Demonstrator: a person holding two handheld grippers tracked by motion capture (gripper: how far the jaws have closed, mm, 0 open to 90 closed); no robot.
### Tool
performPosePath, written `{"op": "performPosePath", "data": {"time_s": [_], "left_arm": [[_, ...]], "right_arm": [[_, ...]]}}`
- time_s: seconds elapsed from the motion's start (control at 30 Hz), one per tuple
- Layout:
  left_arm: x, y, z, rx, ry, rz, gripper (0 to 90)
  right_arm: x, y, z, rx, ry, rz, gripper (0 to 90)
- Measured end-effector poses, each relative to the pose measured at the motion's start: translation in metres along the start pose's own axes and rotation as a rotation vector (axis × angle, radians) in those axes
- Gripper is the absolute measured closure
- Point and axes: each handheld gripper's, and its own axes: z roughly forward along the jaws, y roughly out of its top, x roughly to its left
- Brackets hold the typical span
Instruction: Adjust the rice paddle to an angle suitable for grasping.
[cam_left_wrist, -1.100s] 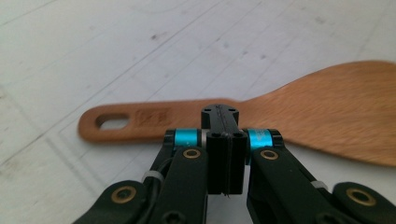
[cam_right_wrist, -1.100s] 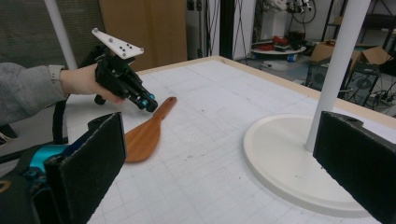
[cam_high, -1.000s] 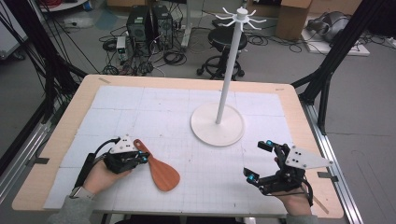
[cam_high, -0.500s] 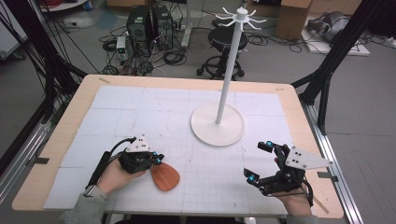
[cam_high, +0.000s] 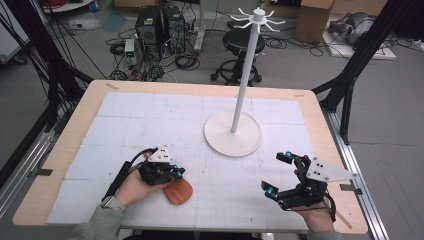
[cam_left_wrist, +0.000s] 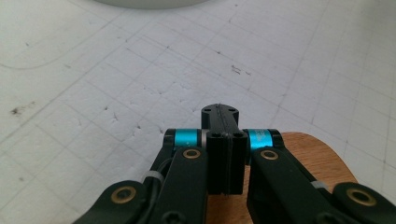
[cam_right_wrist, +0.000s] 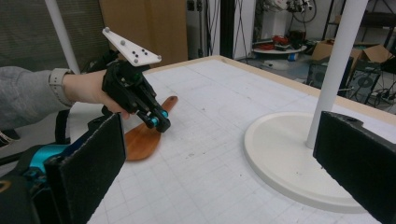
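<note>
Now left gripper (cam_high: 176, 171) has moved over the wooden spatula (cam_high: 178, 191).

The wooden spatula (cam_high: 178, 191) lies on the table (cam_high: 80, 130) near-left of the stand (cam_high: 233, 134), under the left gripper (cam_high: 176, 171).

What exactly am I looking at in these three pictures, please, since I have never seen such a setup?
A person at a table holds a hand-held gripper in each hand. One picture looks down from above; the other two come from cameras riding on the grippers. On the table stand a white hook stand and a wooden spatula. The left hand-held gripper, jaws shut together, hovers over the spatula without clearly gripping it. The right hand-held gripper is wide open and empty.
</note>
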Motion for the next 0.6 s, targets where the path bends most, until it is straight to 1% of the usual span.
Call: {"op": "performPosePath", "data": {"time_s": [0.17, 0.3, 0.37, 0.5, 0.6], "left_arm": [[-0.001, 0.001, 0.005, 0.011, -0.010, 0.000, 89.5], [-0.004, 0.002, 0.008, 0.012, -0.017, 0.004, 89.3], [-0.005, 0.002, 0.010, 0.024, -0.009, 0.029, 89.2], [-0.005, 0.001, 0.012, 0.026, -0.005, 0.018, 89.4], [-0.006, 0.001, 0.012, 0.029, -0.002, 0.022, 89.5]], "right_arm": [[0.001, -0.001, -0.006, -0.004, -0.016, 0.007, 1.8], [0.001, -0.002, -0.008, -0.004, -0.017, 0.012, 1.8], [0.001, -0.002, -0.008, -0.007, -0.018, 0.014, 1.8], [0.002, -0.001, -0.008, -0.009, -0.020, 0.014, 1.8], [0.002, -0.002, -0.008, -0.005, -0.017, 0.015, 1.8]]}}
